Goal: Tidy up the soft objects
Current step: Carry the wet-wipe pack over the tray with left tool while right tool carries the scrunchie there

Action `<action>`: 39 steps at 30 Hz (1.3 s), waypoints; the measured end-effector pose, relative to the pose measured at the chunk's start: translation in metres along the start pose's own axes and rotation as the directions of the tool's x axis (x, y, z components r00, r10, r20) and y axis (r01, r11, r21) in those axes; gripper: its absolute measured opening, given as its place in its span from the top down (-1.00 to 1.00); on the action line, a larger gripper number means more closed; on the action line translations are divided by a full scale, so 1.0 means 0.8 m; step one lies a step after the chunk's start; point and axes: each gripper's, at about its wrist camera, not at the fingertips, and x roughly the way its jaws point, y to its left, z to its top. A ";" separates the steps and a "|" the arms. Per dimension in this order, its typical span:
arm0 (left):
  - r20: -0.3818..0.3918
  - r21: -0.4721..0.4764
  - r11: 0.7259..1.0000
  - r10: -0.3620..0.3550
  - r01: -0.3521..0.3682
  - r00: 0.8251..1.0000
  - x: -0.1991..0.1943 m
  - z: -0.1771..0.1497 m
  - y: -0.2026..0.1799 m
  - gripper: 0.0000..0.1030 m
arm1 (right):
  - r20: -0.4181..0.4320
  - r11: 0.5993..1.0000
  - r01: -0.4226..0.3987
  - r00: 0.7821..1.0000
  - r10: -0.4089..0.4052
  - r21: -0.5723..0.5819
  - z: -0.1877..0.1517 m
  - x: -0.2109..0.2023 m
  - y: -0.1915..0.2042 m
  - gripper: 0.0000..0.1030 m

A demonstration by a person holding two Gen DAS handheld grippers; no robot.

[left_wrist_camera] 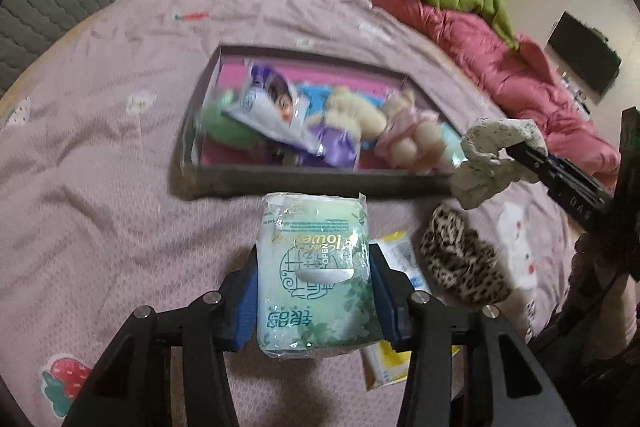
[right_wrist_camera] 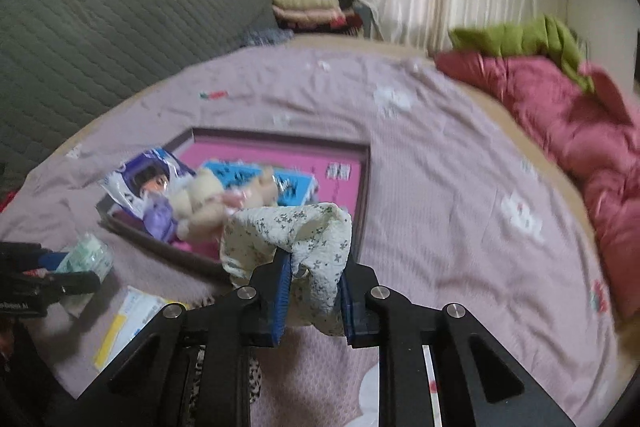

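My left gripper (left_wrist_camera: 314,267) is shut on a green tissue pack (left_wrist_camera: 316,267) and holds it above the bed, just short of the near rim of a shallow dark box (left_wrist_camera: 320,181). The box has a pink floor and holds a purple-and-white packet (left_wrist_camera: 276,107), plush toys (left_wrist_camera: 400,131) and a green soft thing (left_wrist_camera: 224,123). My right gripper (right_wrist_camera: 312,267) is shut on a cream floral cloth (right_wrist_camera: 296,231) and holds it over the box's near right corner (right_wrist_camera: 362,211). That cloth also shows in the left wrist view (left_wrist_camera: 492,155).
A leopard-print scrunchie (left_wrist_camera: 460,259) and a yellow-and-white packet (left_wrist_camera: 396,259) lie on the pink bedsheet near the box. A red quilt with a green blanket (left_wrist_camera: 500,51) is bunched at the right. A grey padded headboard (right_wrist_camera: 100,39) and folded blankets (right_wrist_camera: 312,7) stand behind.
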 end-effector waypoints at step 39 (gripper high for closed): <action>0.229 0.044 0.998 0.025 -0.036 0.973 0.011 0.075 -0.027 0.05 | 0.118 0.921 -0.224 0.974 0.196 0.319 0.047 0.027 -0.057 0.59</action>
